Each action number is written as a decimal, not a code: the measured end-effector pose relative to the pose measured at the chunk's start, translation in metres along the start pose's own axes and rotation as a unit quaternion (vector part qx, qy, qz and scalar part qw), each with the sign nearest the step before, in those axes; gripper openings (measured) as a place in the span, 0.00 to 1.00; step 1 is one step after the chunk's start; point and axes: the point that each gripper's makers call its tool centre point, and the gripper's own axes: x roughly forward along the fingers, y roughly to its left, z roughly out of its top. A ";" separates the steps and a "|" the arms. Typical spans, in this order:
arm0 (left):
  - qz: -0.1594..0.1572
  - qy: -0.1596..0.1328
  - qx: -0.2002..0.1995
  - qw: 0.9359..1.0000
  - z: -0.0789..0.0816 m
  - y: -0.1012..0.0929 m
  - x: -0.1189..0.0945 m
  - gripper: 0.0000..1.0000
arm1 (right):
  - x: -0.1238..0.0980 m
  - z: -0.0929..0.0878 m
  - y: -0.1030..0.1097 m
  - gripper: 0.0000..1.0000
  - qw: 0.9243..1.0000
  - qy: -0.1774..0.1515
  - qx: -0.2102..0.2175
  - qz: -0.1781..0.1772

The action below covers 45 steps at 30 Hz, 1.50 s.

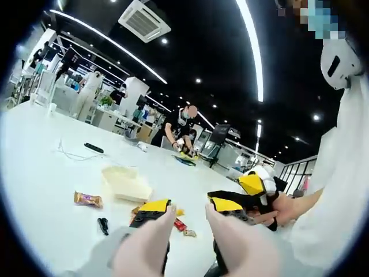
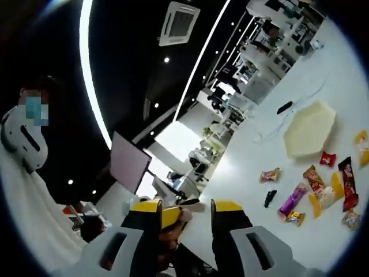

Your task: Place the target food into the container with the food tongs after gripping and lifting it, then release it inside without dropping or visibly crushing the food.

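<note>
With my left gripper [image 1: 189, 218] and right gripper [image 2: 185, 210] both spread and empty, the light, crinkly, slippery snack packets [image 2: 319, 193] beside the hexagonal container [image 2: 308, 128] want gentle mid-body pinches.

Your table [image 1: 40, 173] carries the container [image 1: 127, 183] mid-way; a lone snack packet [image 1: 87, 199] lies left of it, a small clip [image 1: 103, 225] nearer you, the snack pile [image 2: 323, 190] just beside the container, a remote [image 1: 93, 148] behind.

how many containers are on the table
1: the pale hexagonal container sits on the white table, just beyond the scattered snack packets. No other seems hidden, though the far desks are too small to tell.
</note>
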 end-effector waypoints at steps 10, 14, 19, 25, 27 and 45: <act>-0.001 -0.024 -0.015 1.000 0.022 -0.020 0.034 0.26 | -0.021 0.022 -0.025 0.36 0.999 0.041 -0.033 0.009; -0.003 -0.014 -0.021 1.000 0.018 -0.023 0.043 0.26 | -0.030 0.036 -0.035 0.37 0.998 0.046 -0.050 0.004; 0.008 -0.009 -0.017 1.000 0.018 -0.029 0.050 0.26 | -0.037 0.045 -0.041 0.38 0.997 0.040 -0.066 0.000; 0.020 -0.013 -0.023 0.999 0.014 -0.032 0.059 0.26 | -0.036 0.046 -0.039 0.39 0.995 0.051 -0.083 0.011; 0.019 -0.017 -0.033 0.999 0.014 -0.035 0.063 0.26 | -0.038 0.047 -0.038 0.40 0.995 0.052 -0.088 0.013; 0.044 -0.024 -0.051 0.997 0.005 -0.036 0.095 0.27 | -0.050 0.069 -0.059 0.43 0.992 0.053 -0.109 0.028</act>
